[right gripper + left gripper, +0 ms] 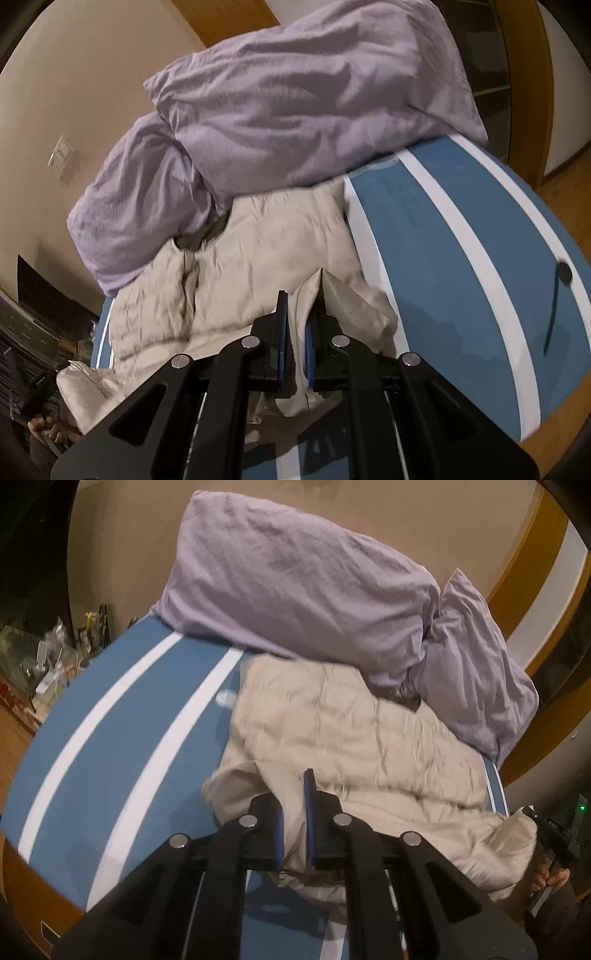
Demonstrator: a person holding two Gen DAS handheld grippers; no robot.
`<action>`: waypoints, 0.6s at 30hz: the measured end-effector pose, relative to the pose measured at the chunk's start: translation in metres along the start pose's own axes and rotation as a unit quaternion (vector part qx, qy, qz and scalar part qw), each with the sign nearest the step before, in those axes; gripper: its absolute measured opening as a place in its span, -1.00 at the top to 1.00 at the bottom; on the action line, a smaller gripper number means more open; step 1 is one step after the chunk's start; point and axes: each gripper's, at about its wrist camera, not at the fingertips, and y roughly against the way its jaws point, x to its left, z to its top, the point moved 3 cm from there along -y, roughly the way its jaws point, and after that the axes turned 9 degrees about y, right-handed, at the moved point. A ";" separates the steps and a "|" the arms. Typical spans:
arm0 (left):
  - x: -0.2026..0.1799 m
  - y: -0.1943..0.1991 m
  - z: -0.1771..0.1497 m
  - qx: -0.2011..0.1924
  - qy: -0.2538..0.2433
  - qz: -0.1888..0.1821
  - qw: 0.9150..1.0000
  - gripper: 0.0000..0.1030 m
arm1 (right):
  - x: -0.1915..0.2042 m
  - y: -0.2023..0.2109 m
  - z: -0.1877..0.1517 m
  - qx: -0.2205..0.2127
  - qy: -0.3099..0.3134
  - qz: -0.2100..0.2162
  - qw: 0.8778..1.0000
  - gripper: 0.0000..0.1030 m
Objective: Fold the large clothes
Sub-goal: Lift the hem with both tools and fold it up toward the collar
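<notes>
Beige jacket (351,731) – collar end toward pillows (295,576) (both grippers clamped on hem)

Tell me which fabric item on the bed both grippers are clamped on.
The beige quilted garment, pinched by the left gripper and right gripper; the crumpled lilac bedding lies untouched behind it.

The left tongs (295,812) are pinched on a fold of the beige quilted garment (354,731), which lies rumpled on the blue bed (122,716) with white stripes. Two lilac pillows (295,583) lean against the wall behind it, touching its far edge. At the lower right a hand (550,878) grips a dark handle beside the garment.
</notes>
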 end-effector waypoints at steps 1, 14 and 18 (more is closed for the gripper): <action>-0.003 -0.004 0.008 -0.003 0.000 0.001 1.000 0.81 | 0.002 -0.004 0.009 -0.004 0.002 0.000 1.000 0.84; -0.031 -0.071 0.102 -0.017 0.000 0.014 1.000 0.81 | 0.014 -0.074 0.097 -0.006 0.012 -0.008 1.000 0.84; -0.039 -0.092 0.126 -0.018 0.000 0.021 1.000 0.81 | 0.014 -0.100 0.117 0.001 0.010 -0.013 1.000 0.84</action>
